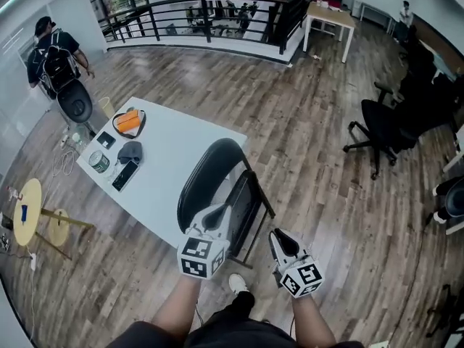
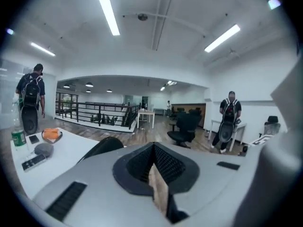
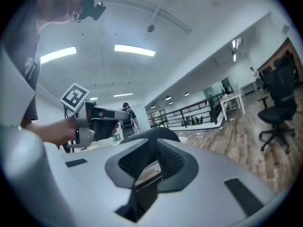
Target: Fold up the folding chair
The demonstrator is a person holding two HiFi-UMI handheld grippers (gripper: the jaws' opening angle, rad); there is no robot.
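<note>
The black folding chair (image 1: pixel 210 176) stands on the wood floor against the white table's near edge, its curved backrest up and its seat (image 1: pixel 244 203) tilted steeply. My left gripper (image 1: pixel 214 214) is right at the backrest's lower part, shut with nothing between its jaws (image 2: pixel 154 148). In the left gripper view the backrest (image 2: pixel 102 147) shows just beyond, to the left. My right gripper (image 1: pixel 279 236) hovers to the right of the chair, apart from it, with a narrow gap and nothing in it (image 3: pixel 152 148). In the right gripper view the backrest (image 3: pixel 151 132) rises ahead and the left gripper (image 3: pixel 94 119) is at left.
The white table (image 1: pixel 185 147) carries an orange item in a bowl (image 1: pixel 128 122), a phone (image 1: pixel 125 174), a cup (image 1: pixel 99 162) and a grey cap (image 1: pixel 130 151). A black office chair (image 1: pixel 384 129) stands at right. A person with a backpack (image 1: pixel 54 56) is far left. A railing (image 1: pixel 210 13) runs behind.
</note>
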